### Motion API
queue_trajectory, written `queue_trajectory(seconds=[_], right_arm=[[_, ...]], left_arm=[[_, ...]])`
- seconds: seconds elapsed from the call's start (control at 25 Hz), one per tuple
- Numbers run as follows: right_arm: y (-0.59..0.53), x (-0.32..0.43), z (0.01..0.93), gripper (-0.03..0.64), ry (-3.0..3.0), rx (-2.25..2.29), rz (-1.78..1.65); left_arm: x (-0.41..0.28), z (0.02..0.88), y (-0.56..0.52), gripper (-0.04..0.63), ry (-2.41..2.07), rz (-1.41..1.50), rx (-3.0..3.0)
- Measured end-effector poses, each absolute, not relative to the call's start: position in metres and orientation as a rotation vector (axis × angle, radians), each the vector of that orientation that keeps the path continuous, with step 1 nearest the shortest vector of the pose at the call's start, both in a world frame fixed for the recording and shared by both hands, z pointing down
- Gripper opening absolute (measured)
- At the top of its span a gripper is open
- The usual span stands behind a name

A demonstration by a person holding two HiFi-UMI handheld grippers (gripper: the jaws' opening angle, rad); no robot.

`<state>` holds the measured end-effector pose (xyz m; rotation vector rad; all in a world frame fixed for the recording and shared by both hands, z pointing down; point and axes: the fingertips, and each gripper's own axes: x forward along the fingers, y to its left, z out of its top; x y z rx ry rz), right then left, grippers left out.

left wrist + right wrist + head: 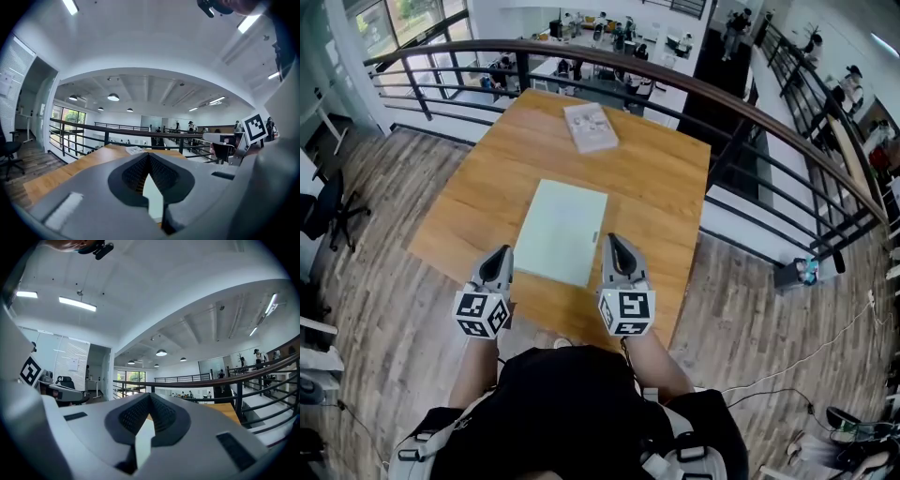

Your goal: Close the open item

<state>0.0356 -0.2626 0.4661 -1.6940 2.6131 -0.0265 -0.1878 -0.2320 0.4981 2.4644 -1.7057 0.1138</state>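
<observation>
A pale green flat book (561, 232) lies shut in the middle of the wooden table (661, 187). My left gripper (500, 253) hovers just off the book's near left corner, its jaws shut with nothing between them. My right gripper (613, 240) hovers by the book's near right corner, jaws also shut and empty. In the left gripper view the left gripper's (149, 154) tips meet, and the pale green cover (153, 194) shows below them. The right gripper view shows the right gripper (150, 394) closed the same way, above the cover (142, 439).
A thin printed booklet (591, 127) lies at the table's far end, also in the left gripper view as the booklet (136, 150). A dark curved railing (722, 103) runs behind and to the right of the table. Wooden floor surrounds the table; an office chair (328, 211) stands at the left.
</observation>
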Motion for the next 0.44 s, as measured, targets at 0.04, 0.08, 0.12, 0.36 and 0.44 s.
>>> queue_trajectory(seconds=[0.04, 0.08, 0.12, 0.36, 0.44], right_arm=[[-0.2626, 0.0351, 0.4658, 0.005, 2.614, -1.694, -0.027], [-0.2625, 0.0346, 0.4656, 0.005, 2.613, -1.694, -0.029], [-0.2623, 0.0340, 0.4656, 0.005, 2.613, -1.695, -0.032], [-0.2659, 0.0320, 0.4721, 0.005, 2.620, -1.702, -0.054], [-0.2681, 0.0328, 0.4742, 0.005, 2.622, -1.706, -0.063]], left_arm=[[-0.1876, 0.4981, -0.2317, 0.002, -1.704, 0.119, 2.465], [-0.1874, 0.4984, -0.2312, 0.002, -1.702, 0.124, 2.465], [-0.1873, 0.4987, -0.2308, 0.002, -1.700, 0.129, 2.465], [-0.1851, 0.5033, -0.2361, 0.002, -1.688, 0.152, 2.464], [-0.1831, 0.5050, -0.2385, 0.002, -1.683, 0.160, 2.464]])
